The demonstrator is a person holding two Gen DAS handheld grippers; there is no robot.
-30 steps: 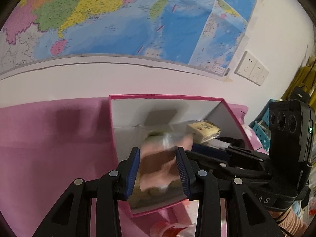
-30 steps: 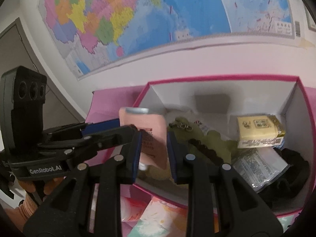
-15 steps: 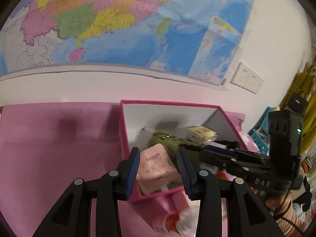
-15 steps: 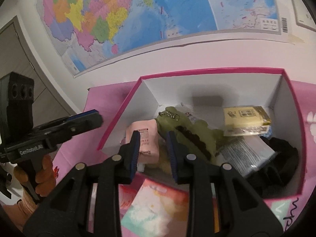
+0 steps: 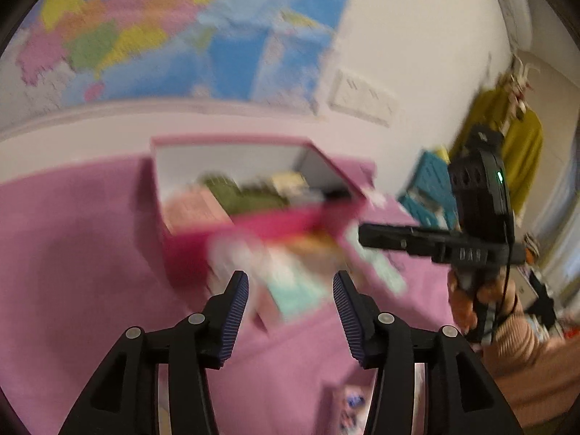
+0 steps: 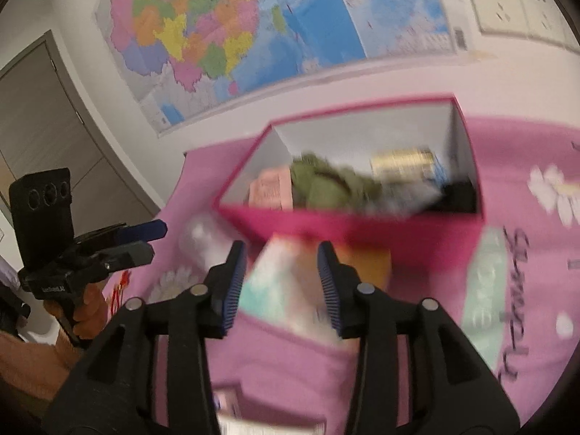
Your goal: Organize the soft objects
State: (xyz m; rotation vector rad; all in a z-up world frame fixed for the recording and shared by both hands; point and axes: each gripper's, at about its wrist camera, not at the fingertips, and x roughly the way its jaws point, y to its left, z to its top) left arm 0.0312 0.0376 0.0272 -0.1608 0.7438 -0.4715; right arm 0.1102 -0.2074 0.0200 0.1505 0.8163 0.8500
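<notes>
Both tools stand spread and empty: the left tool and right tool hover over the pink cloth-covered desk, bare to the left. Just ahead, blurred pastel soft packets lie against the near wall of the magenta cardboard box. Inside sit a pink packet, an olive-green plush toy, a yellow pack and something black. Beyond hangs a coloured wall map.

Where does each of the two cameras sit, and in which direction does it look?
Left wrist: on the left gripper, facing forward over its open fingers toward the pink box; the right gripper shows at right.
Right wrist: on the right gripper, facing the same box; the left gripper shows at left.
Shared: box, wall map, pink cloth.
</notes>
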